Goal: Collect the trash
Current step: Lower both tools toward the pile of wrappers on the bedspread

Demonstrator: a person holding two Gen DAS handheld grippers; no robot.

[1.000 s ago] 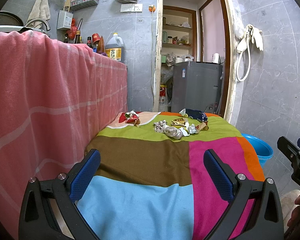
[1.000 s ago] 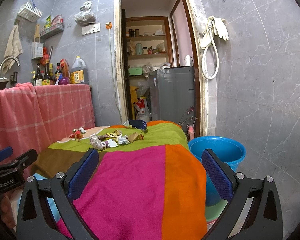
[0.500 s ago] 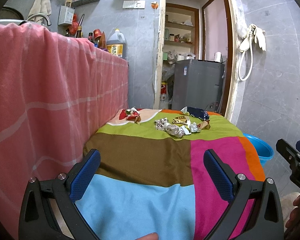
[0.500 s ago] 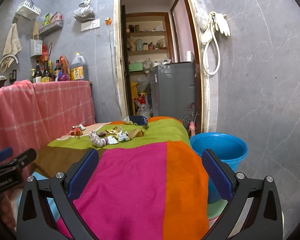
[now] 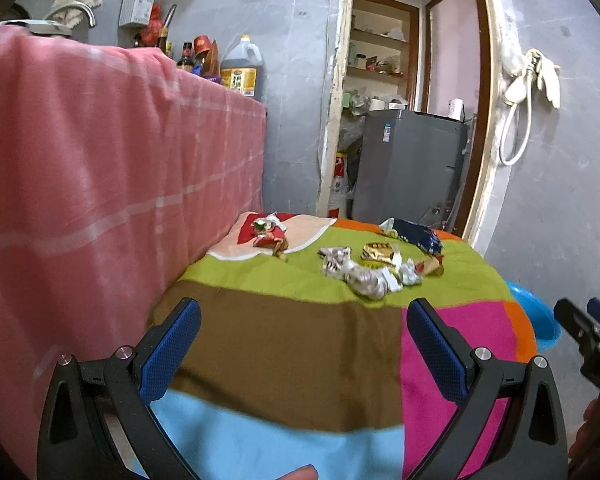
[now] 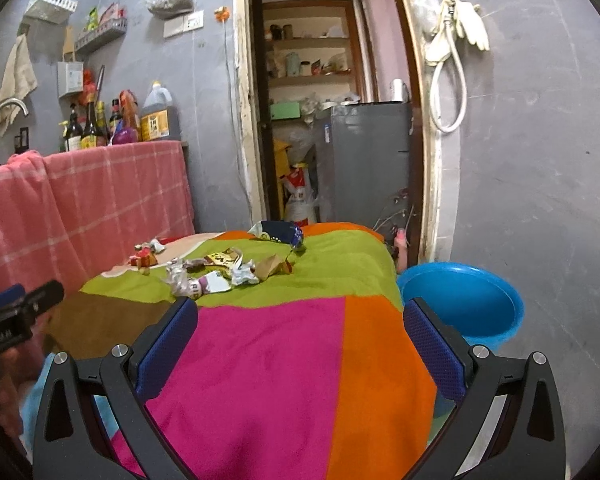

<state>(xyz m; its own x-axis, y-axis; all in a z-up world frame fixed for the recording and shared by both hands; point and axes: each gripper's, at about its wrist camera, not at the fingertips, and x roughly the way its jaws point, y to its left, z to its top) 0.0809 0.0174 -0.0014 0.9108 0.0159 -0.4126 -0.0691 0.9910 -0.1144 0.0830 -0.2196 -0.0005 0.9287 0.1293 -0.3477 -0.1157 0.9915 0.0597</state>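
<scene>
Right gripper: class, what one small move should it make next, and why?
Probably move the right gripper forward over the cloth-covered table toward the crumpled wrappers. Both grippers are open and empty, the left gripper too, the wrappers lie on the green stripe beyond the fingertips, and the blue bucket stands beside the table's right edge, ready for them.

- A home kitchen is showing here: a faucet is curving over a counter draped in a pink cloth.
- Sauce bottles and an oil jug are standing along it.
- Wall racks are hanging above.
- A doorway is opening onto pantry shelves.
</scene>
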